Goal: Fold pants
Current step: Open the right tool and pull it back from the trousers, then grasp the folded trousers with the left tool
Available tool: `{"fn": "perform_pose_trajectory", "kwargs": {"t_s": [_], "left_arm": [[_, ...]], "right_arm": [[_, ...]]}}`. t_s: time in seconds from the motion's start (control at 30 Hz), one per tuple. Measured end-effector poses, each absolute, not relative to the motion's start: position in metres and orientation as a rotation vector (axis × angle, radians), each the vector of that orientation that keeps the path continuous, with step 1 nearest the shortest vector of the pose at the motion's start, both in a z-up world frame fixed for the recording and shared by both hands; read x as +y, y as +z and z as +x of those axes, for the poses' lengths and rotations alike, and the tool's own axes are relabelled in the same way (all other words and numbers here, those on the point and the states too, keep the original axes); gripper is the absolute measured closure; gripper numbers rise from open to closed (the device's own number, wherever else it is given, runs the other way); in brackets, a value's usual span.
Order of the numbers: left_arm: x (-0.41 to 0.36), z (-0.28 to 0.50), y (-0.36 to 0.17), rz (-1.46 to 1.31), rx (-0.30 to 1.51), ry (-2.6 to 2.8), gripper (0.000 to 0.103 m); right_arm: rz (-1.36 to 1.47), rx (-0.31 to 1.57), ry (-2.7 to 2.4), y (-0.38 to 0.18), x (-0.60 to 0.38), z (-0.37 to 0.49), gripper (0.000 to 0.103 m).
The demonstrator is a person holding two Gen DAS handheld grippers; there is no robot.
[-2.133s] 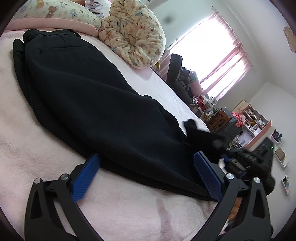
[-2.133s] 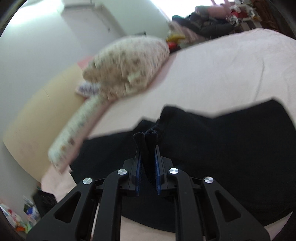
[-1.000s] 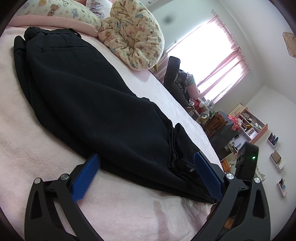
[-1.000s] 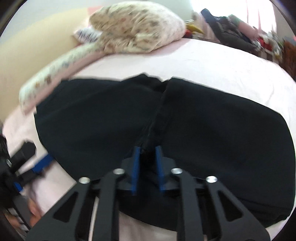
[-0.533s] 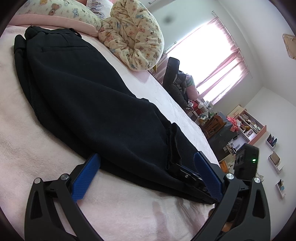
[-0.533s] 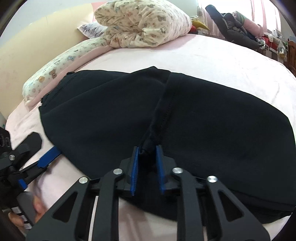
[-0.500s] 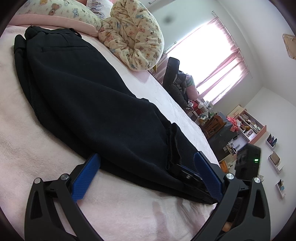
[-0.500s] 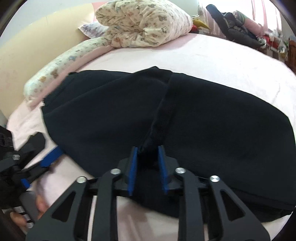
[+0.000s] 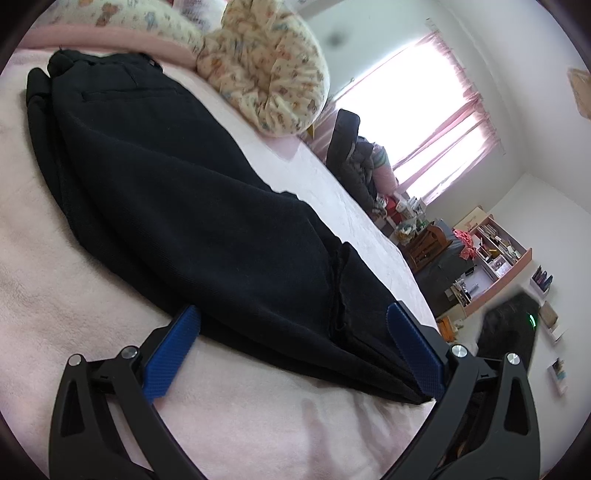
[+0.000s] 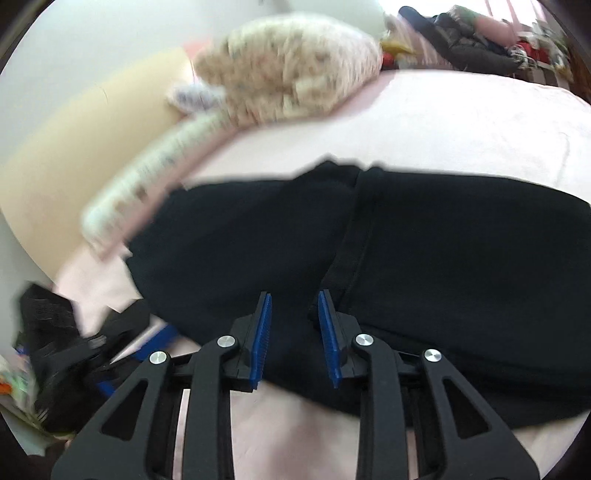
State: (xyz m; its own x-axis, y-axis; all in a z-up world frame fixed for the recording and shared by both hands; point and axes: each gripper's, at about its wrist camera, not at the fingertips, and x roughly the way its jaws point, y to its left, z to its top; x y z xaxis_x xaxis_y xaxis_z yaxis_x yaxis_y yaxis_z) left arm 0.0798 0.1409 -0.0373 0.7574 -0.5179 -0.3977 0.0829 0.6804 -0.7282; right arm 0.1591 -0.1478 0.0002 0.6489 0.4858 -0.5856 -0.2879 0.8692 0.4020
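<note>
Black pants (image 9: pixel 192 206) lie folded lengthwise on the pink bed (image 9: pixel 66 302), waistband at the far left by the pillows, the leg ends doubled back on top near me. My left gripper (image 9: pixel 291 343) is open at the pants' near edge, empty. In the right wrist view the pants (image 10: pixel 424 258) fill the middle, with the folded-over hem band running up from my right gripper (image 10: pixel 293 325). That gripper is open and holds nothing, just above the fabric. The left gripper (image 10: pixel 147 343) shows blurred at lower left.
A teddy-print duvet roll (image 9: pixel 269 66) and pillows (image 9: pixel 129 18) lie at the head of the bed. A dark chair with clothes (image 9: pixel 351 158), a window with pink curtains (image 9: pixel 436 122) and cluttered shelves (image 9: pixel 491 254) stand beyond the bed's far side.
My right gripper has opened and let go of the pant hem, which now lies flat on the pants, and has drawn back. The left gripper has stayed put, open.
</note>
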Motion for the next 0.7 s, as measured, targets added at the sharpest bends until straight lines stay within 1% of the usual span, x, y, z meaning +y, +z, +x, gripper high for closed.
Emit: {"fn": "perform_pose_trajectory", "kwargs": {"t_s": [0.03, 0.07, 0.1, 0.13, 0.23, 0.33, 0.4, 0.57, 0.7], "left_arm": [[0.148, 0.079, -0.032, -0.801, 0.647, -0.37, 0.002], [0.157, 0.077, -0.026, -0.846, 0.646, -0.369, 0.002], [0.167, 0.077, -0.02, -0.879, 0.649, -0.357, 0.002], [0.184, 0.081, -0.013, -0.917, 0.686, -0.322, 0.002], [0.235, 0.095, -0.009, -1.033, 0.77, -0.251, 0.002], [0.288, 0.106, -0.01, -1.143, 0.82, -0.15, 0.002], [0.309, 0.113, -0.008, -1.173, 0.828, -0.106, 0.002], [0.327, 0.14, -0.008, -1.165, 0.855, -0.042, 0.002], [0.327, 0.167, -0.024, -1.177, 0.946, -0.025, 0.002]], "right_arm": [[0.311, 0.707, 0.459, 0.004, -0.16, 0.148, 0.062], [0.333, 0.676, 0.465, 0.006, -0.173, 0.138, 0.033], [0.354, 0.634, 0.456, 0.006, -0.189, 0.123, 0.021], [0.367, 0.6, 0.45, 0.004, -0.204, 0.112, 0.018], [0.442, 0.572, 0.445, -0.012, -0.243, 0.095, 0.018], [0.655, 0.571, 0.42, -0.041, -0.279, 0.094, 0.018], [0.771, 0.606, 0.422, -0.057, -0.293, 0.103, 0.019], [0.753, 0.605, 0.429, -0.057, -0.289, 0.106, 0.019], [0.775, 0.597, 0.441, -0.059, -0.293, 0.105, 0.019]]}}
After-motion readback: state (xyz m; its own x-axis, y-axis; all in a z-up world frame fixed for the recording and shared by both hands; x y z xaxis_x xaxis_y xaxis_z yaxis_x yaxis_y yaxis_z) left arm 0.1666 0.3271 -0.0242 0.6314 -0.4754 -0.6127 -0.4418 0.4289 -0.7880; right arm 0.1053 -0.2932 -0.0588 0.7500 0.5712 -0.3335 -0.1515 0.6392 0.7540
